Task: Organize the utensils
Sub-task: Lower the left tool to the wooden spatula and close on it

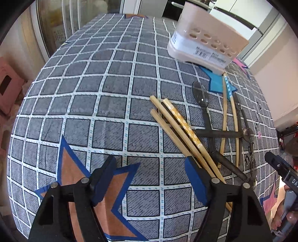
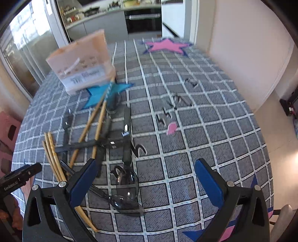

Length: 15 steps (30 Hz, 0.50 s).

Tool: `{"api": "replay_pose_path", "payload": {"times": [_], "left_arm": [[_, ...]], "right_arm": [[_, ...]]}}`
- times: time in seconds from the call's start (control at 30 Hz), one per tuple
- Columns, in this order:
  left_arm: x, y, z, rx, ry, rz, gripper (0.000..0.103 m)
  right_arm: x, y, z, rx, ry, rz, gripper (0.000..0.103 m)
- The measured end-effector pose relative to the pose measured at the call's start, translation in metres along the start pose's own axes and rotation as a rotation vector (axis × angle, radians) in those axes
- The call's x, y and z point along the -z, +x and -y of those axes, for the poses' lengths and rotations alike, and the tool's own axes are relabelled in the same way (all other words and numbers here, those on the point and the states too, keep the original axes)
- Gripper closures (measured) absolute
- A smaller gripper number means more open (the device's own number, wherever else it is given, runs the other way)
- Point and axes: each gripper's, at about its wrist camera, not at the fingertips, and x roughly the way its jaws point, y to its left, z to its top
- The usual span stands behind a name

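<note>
Several wooden chopsticks [image 1: 178, 130] lie in a bundle on the checked tablecloth [image 1: 93, 102]; their near ends run under the right finger of my left gripper [image 1: 149, 180], which is open and holds nothing. Beyond them, black plastic spoons [image 1: 201, 96] cross a thin pair of chopsticks [image 1: 229, 111]. A pale pink utensil holder [image 1: 204, 42] with holes stands at the far right. In the right wrist view, my right gripper [image 2: 147, 184] is open above a dark translucent spoon [image 2: 126, 195] lying near its left finger. The holder [image 2: 82, 61] and chopstick bundle [image 2: 53, 156] are at left.
The cloth carries an orange star [image 1: 74, 176], a blue star [image 2: 104, 93] and a pink star [image 2: 165, 45]. A small pink scrap [image 2: 171, 128] lies mid-table. A white wall [image 2: 242, 46] borders the right side and a kitchen counter [image 2: 111, 13] stands behind. A hand [image 1: 286, 219] grips the other tool.
</note>
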Motion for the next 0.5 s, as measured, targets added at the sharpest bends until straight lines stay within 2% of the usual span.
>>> {"api": "replay_pose_path", "payload": {"times": [0.1, 0.2, 0.3, 0.4, 0.5], "left_arm": [[-0.004, 0.003, 0.009, -0.003, 0.007, -0.015, 0.003], [-0.010, 0.008, 0.016, -0.045, 0.015, -0.017, 0.003], [-0.014, 0.010, 0.021, -0.082, 0.023, -0.027, 0.003], [-0.019, 0.014, 0.027, -0.106, 0.031, -0.031, 0.003], [-0.021, 0.014, 0.033, -0.102, 0.047, -0.043, 0.011]], "right_arm": [[-0.004, 0.020, -0.003, -0.001, -0.015, -0.087, 0.019], [-0.008, 0.039, -0.009, 0.001, -0.032, -0.159, 0.034], [-0.014, 0.045, -0.023, 0.051, -0.092, -0.167, 0.039], [-0.021, 0.050, -0.029, 0.048, -0.103, -0.184, 0.043], [-0.027, 0.052, -0.032, 0.046, -0.103, -0.203, 0.056]]}}
